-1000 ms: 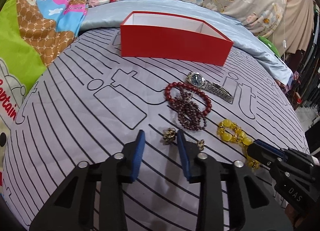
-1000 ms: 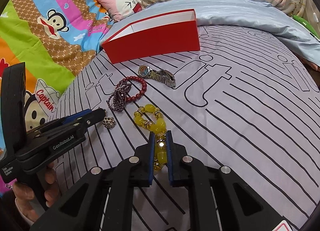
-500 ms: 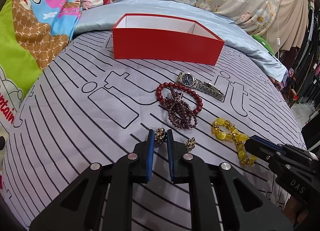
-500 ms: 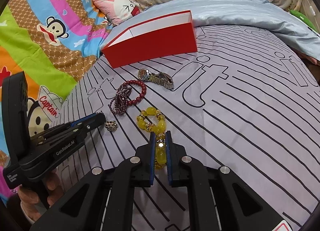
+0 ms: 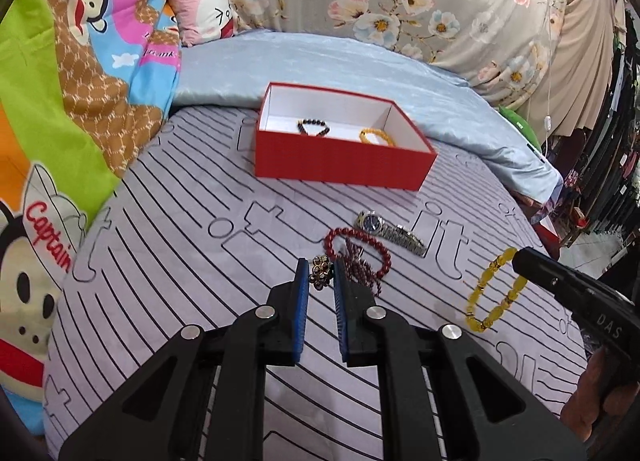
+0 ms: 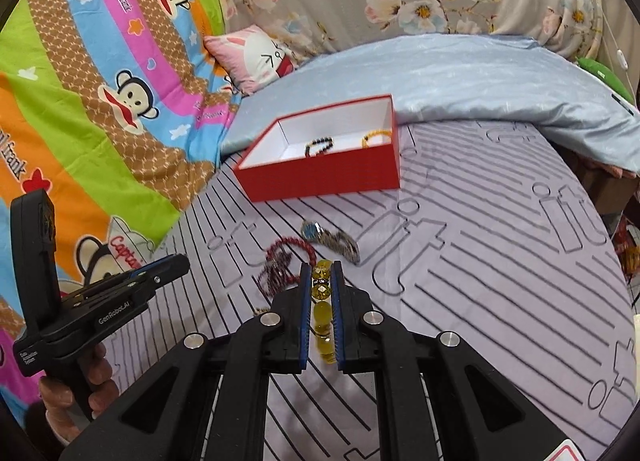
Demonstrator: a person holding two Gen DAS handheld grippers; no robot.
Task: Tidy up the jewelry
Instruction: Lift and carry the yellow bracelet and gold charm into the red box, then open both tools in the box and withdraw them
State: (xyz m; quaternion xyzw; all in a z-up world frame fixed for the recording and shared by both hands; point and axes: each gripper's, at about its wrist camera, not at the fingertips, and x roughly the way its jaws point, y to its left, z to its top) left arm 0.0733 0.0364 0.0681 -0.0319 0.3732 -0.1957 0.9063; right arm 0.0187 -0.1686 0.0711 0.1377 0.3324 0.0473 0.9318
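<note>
My left gripper (image 5: 321, 273) is shut on a small gold cluster ornament (image 5: 320, 276) and holds it above the striped bedspread. My right gripper (image 6: 321, 275) is shut on a yellow bead bracelet (image 6: 321, 290). In the left wrist view that yellow bracelet (image 5: 494, 295) hangs as a loop from the right gripper (image 5: 520, 257). Further back stands an open red box (image 5: 344, 169) with a dark bead bracelet (image 5: 313, 127) and an orange-yellow bracelet (image 5: 376, 137) inside. A silver watch (image 5: 390, 232), a red bead bracelet (image 5: 358, 249) and a dark maroon bead string (image 5: 362, 269) lie on the bed.
The grey striped bedspread (image 6: 500, 281) spreads wide to the right. A pale blue quilt (image 6: 460, 77) lies behind the red box (image 6: 320, 177), with a cartoon blanket (image 6: 100, 101) on the left. A hand (image 6: 76, 393) grips the left gripper (image 6: 176, 261) at the lower left.
The left jaws closed on the gold cluster. Both grippers then rose off the bed, the yellow bracelet now dangling in the air. The box's inside has come into view.
</note>
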